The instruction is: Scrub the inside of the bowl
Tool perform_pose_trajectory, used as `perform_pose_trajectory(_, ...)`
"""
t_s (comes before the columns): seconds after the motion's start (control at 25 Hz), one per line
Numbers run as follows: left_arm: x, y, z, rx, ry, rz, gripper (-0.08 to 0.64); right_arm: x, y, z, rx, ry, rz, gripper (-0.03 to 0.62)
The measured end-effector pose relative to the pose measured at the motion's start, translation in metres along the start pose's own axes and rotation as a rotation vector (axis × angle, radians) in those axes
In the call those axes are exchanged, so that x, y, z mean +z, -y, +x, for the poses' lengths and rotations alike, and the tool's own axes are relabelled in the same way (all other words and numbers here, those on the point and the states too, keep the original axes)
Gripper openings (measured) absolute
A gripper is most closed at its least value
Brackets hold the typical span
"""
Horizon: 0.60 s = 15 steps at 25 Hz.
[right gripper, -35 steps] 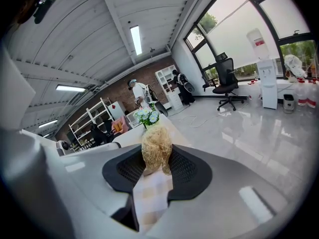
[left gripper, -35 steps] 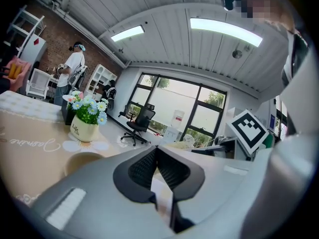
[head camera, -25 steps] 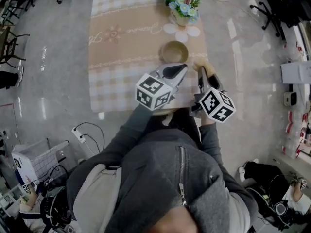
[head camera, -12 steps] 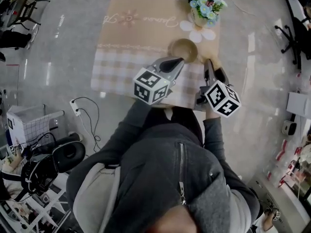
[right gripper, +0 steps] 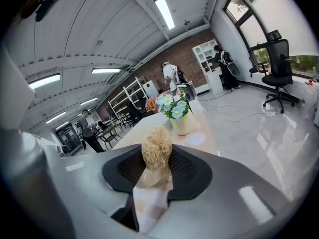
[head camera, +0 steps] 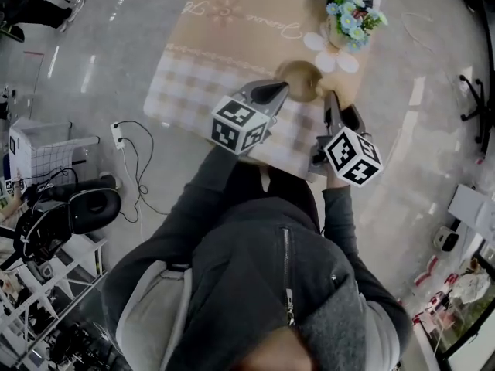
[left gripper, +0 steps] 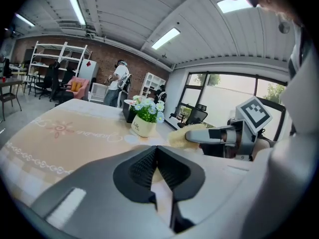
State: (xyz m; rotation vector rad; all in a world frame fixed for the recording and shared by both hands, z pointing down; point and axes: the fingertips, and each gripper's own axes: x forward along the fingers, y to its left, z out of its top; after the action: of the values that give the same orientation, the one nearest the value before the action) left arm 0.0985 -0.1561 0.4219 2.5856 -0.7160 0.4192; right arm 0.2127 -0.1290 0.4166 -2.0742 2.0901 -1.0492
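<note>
Head view: bowl point(head camera: 303, 79). Right gripper view: scrubber point(right gripper: 156, 148) clamped.

Left tongs point(head camera: 285, 89) shifted to bowl point(head camera: 303, 78) left edge, table point(head camera: 232, 45) skewed in view

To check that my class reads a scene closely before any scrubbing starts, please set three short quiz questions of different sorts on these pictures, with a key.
1. True or false: the left gripper is shut with nothing between its jaws.
2. What does the right gripper hold? A: a straw-coloured scrubber; B: a spoon; C: a folded cloth.
3. Fill in: in the head view, the pot on the table beyond the bowl holds ____.

Key: 1 true; 2 A; 3 flowers.
</note>
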Motion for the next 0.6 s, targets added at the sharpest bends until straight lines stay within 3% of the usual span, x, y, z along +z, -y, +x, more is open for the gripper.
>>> perform_pose_trajectory(0.16,-0.002,-0.01,0.008,0.032,-0.058,0.006,0.011,0.003,-0.001,0.004,0.029,-0.011,-0.05,0.132)
perform_pose_trajectory(0.36,0.003,-0.025,0.012,0.04,-0.118,0.051,0.011,0.0,-0.008,0.006,0.055,-0.026,-0.047,0.132)
perform_pose_trajectory(0.6,0.003,-0.03,0.024,-0.05,-0.246,0.174,0.052,0.001,-0.013,0.0,0.046,-0.011,-0.044,0.132)
